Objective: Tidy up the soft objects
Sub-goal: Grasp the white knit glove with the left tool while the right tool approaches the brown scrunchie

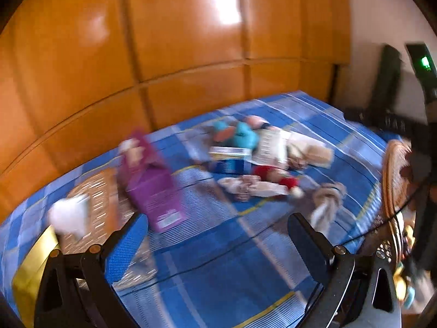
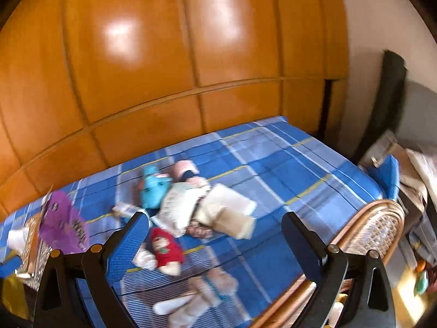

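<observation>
**Both hand-held grippers hover wide over the bed, nothing held**

Left hand-held gripper (image 1: 218, 243) hangs above the near part of the bed (image 1: 273, 273), pointing forward and slightly down, its two fingers spread wide with only blue checked cover between them. Its left finger (image 1: 125, 248) carries a blue textured pad; the other finger looks dark. The right hand-held gripper (image 2: 215, 240) is posed much the same, tilted down toward the bed (image 2: 273, 164), jaws wide apart and empty.

The soft objects lie in a loose heap near the middle of the bed. In the right wrist view a turquoise plush toy (image 2: 154, 191) lies at the far side of the heap, touching a white printed packet (image 2: 177, 210), and a cream cloth bundle (image 2: 229, 213) lies just beside that. A red-clad doll (image 2: 166, 248) lies nearer, partly behind the blue-padded finger, and a pale rag toy (image 2: 196, 295) lies nearest of all, between the fingers. A purple package (image 2: 62, 224) stands tilted at the left, well apart from the heap.

From the left wrist view the purple package (image 1: 153, 188) leans by a wicker basket (image 1: 95, 205) holding something white, too blurred to identify. A second wicker piece (image 1: 393, 180) sits at the bed's right edge. Glossy orange wooden panels (image 1: 164, 41) rise behind the bed.
</observation>
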